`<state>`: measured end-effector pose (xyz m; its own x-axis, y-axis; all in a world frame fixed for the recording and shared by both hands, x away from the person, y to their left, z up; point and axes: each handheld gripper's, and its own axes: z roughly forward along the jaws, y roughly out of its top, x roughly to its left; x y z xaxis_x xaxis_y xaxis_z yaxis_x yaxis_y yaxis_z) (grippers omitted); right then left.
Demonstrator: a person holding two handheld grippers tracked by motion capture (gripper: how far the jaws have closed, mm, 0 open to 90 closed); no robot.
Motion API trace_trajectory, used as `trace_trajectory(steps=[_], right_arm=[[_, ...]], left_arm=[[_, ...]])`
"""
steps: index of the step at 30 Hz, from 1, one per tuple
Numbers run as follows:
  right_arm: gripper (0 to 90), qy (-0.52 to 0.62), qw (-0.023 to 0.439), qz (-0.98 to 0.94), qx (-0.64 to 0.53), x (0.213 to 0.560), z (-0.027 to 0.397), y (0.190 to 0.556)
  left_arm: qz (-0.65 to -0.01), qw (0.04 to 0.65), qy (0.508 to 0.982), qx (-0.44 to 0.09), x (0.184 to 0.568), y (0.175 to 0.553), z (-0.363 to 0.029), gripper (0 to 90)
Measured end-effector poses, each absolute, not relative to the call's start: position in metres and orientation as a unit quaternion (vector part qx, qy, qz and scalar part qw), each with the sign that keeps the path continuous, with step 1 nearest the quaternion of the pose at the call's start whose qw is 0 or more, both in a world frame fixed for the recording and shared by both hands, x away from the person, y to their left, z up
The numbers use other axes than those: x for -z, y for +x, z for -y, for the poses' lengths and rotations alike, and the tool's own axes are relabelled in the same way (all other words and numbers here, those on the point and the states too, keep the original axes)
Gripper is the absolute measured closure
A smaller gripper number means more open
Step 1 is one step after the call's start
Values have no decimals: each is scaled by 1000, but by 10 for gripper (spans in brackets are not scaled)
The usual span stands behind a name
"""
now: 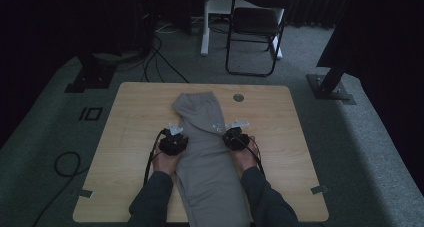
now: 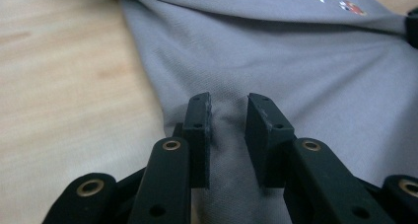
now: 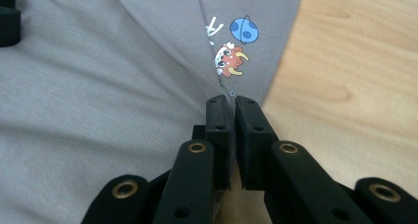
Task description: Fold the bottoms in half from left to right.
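Already the grey knit garment (image 1: 207, 152) (cartoon print) lies half-folded lengthwise mid-worktop (image 1: 125, 137); right gripper (image 3: 231, 103) fingers pinch its right edge, left gripper (image 2: 229, 110) fingers gape over its left edge, ungripped.

- A grey garment (image 1: 207, 152) of soft knit fabric lies flat and lengthwise down the middle of the table (image 1: 130, 137), its near end running over the near edge.
- Its far end is folded over at a slant, forming a rounded flap.
- A small print sits by the fold on its right side: a blue ball (image 3: 244, 30) and a red cartoon creature (image 3: 227, 58).
- The cloth shows low creases along both long edges.
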<state>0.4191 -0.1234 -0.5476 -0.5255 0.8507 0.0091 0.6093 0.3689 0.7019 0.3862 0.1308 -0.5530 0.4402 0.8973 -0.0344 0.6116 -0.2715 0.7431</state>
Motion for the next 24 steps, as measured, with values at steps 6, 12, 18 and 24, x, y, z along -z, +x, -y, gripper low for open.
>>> trace_trajectory(steps=[6, 12, 18, 24], right_arm=[[842, 439, 173, -815, -337, 548, 128, 387], [682, 418, 165, -828, -336, 547, 126, 355], [540, 377, 207, -849, -307, 544, 109, 362], [541, 341, 217, -868, -289, 542, 82, 378]], left_arm=[[-476, 367, 777, -190, 555, 341, -136, 718], [-460, 374, 780, -199, 555, 317, -138, 694], [-465, 390, 764, -220, 552, 332, -144, 665], [-482, 363, 770, -208, 555, 345, -142, 682]])
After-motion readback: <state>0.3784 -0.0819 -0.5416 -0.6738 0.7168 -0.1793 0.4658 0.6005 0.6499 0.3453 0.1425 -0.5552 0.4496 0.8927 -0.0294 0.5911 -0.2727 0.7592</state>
